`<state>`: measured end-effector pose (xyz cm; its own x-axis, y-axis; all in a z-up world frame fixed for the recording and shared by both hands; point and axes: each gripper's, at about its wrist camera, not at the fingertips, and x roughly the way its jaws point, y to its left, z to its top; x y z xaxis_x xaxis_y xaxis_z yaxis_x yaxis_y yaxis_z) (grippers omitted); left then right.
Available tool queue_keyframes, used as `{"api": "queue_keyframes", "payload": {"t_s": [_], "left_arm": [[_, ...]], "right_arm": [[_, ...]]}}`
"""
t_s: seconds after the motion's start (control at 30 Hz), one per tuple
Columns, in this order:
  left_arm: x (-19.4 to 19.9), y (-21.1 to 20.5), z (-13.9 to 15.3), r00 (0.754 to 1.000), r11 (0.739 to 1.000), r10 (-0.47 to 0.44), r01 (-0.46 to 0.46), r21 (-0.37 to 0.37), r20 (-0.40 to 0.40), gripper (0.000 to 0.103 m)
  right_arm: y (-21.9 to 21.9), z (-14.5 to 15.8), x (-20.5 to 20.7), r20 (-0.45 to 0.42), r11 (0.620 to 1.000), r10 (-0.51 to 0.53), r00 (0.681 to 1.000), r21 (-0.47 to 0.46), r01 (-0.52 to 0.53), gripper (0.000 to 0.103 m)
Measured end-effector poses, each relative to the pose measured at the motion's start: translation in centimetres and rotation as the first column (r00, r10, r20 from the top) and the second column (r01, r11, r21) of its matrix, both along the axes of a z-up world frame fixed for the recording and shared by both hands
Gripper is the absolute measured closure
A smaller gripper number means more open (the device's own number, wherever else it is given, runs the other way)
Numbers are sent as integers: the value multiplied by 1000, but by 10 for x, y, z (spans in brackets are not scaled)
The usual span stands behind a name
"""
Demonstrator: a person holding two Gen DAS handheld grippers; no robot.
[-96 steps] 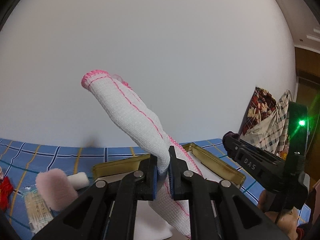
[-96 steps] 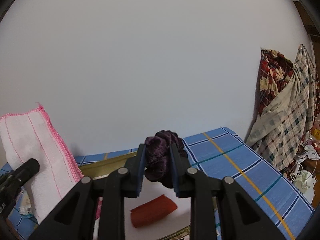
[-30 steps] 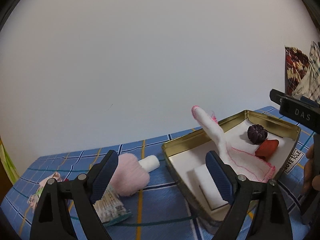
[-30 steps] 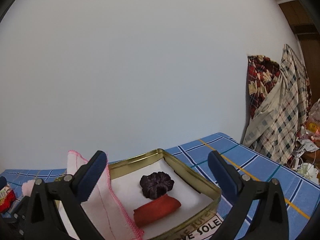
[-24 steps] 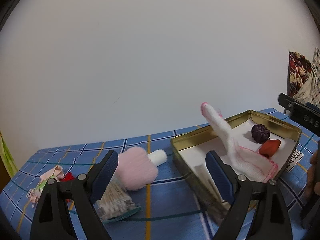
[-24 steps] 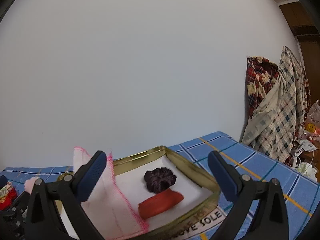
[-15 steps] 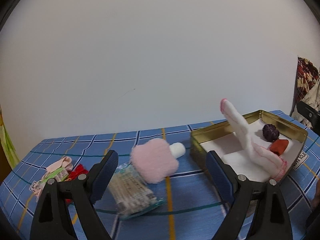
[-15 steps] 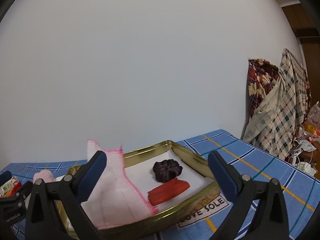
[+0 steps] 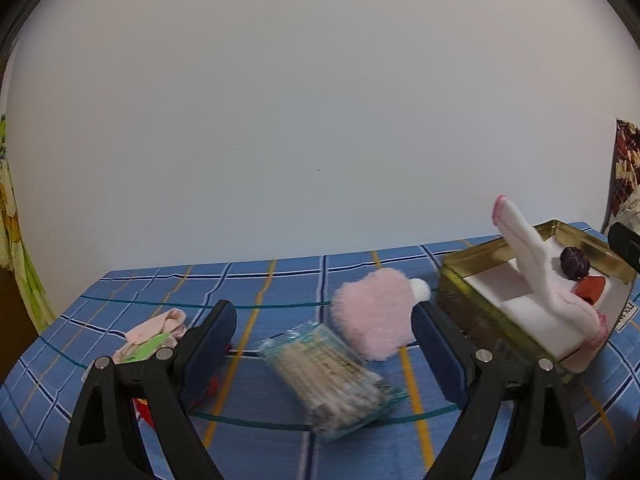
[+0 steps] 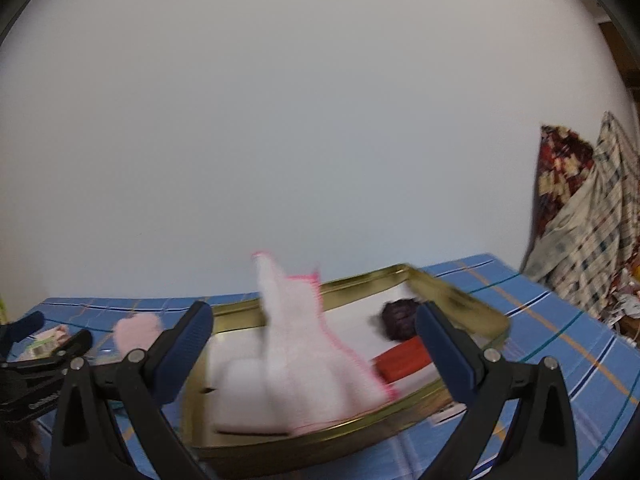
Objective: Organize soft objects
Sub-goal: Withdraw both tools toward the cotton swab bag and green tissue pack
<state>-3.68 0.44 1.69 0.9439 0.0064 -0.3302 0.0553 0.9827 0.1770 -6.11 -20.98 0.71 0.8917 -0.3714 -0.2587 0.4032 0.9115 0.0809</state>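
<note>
Left gripper fingers spread wide, holding nothing; packet and pink puff between them (blurred). Right gripper fingers also wide, empty; white cloth stands in the tin between them, scrunchie by the right finger.

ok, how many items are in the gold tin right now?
4 visible in the gold tin: pink-edged white cloth propped upright mid-tin, white block at its left end, purple scrunchie and red piece toward the right. The cloth may hide more.
</note>
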Motion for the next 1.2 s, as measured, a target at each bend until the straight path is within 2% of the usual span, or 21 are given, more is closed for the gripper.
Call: {"api": "queue_keyframes", "payload": {"t_s": [0.17,0.53,0.73,0.87,1.07,1.13,1.2], "left_arm": [[2,21,2,1000,1000,22,-22,3,-1,12],[11,81,5,994,994,113,-113,4,-7,12],[20,118,6,986,986,164,-164,-16,-41,12],[28,145,7,984,985,150,-158,-76,-100,12],[34,198,14,970,943,199,-228,-242,-137,12],[37,209,14,968,932,193,-231,-280,-158,12],[38,217,15,965,927,205,-246,-284,-165,12]], "right_arm": [[27,-3,14,-10,998,58,998,39,-58,0],[89,-10,46,-52,983,181,982,39,-179,0],[116,-16,68,-124,967,255,959,51,-250,0],[128,-24,88,-203,948,316,927,96,-303,1],[136,-43,125,-330,913,403,853,203,-353,3],[141,-50,137,-377,908,417,827,223,-356,7],[144,-60,148,-420,901,430,799,253,-352,11]]}}
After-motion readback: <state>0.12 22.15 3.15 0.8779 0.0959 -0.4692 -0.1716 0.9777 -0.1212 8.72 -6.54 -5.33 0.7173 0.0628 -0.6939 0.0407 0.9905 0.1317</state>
